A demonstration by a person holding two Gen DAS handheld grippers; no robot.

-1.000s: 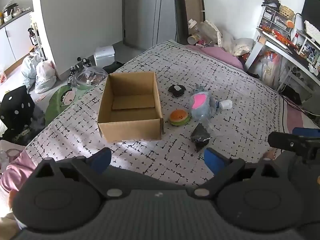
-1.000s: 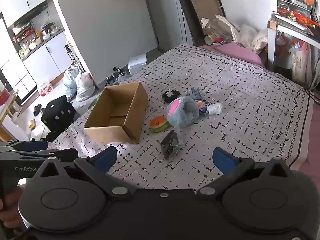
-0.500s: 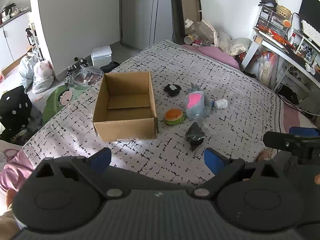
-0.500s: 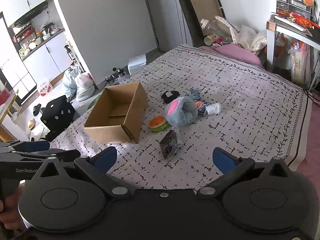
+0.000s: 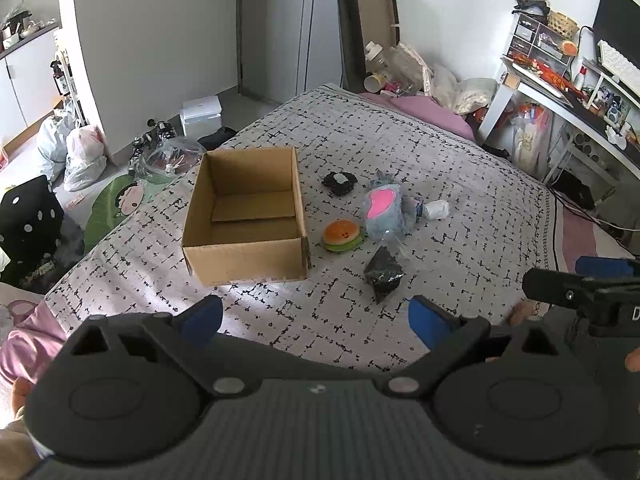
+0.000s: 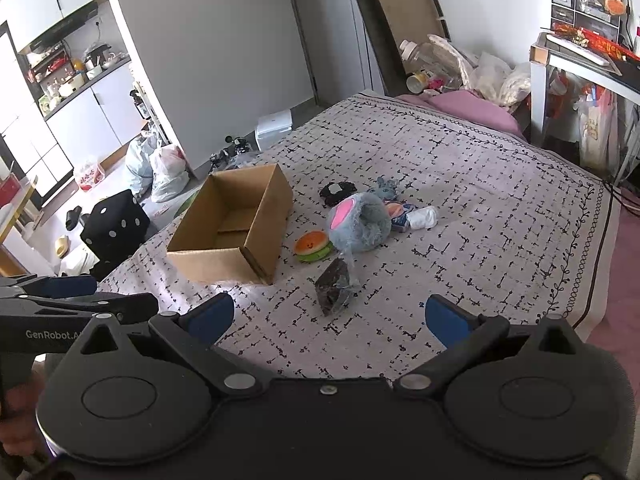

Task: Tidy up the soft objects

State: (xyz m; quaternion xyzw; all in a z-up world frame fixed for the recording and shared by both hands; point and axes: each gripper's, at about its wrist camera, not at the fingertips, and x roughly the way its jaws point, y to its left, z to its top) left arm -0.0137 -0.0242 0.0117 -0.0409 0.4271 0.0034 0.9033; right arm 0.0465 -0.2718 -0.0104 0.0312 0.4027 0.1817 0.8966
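An open, empty cardboard box (image 5: pixel 244 216) (image 6: pixel 236 224) sits on the patterned bed cover. To its right lie a burger-shaped toy (image 5: pixel 342 235) (image 6: pixel 313 246), a grey-blue plush with a pink patch (image 5: pixel 382 210) (image 6: pixel 360 222), a black soft item (image 5: pixel 339 182) (image 6: pixel 337 192), a dark crinkly packet (image 5: pixel 382 274) (image 6: pixel 335 286) and a white wad (image 5: pixel 437 209) (image 6: pixel 424 217). My left gripper (image 5: pixel 316 318) hovers open near the bed's front edge, well short of the toys. Equally far back, my right gripper (image 6: pixel 330 316) is open and empty.
The bed cover (image 5: pixel 460 184) stretches far behind and right of the toys. A desk with shelves (image 5: pixel 560 92) stands at the right, bags and a black dotted cushion (image 5: pixel 28 216) on the floor at the left. Cluttered bags and a leaning board (image 6: pixel 404 20) mark the bed's far end.
The left wrist view has shifted slightly, so the box and toys sit a little lower and left. The right view is almost unchanged. Both grippers stay open.
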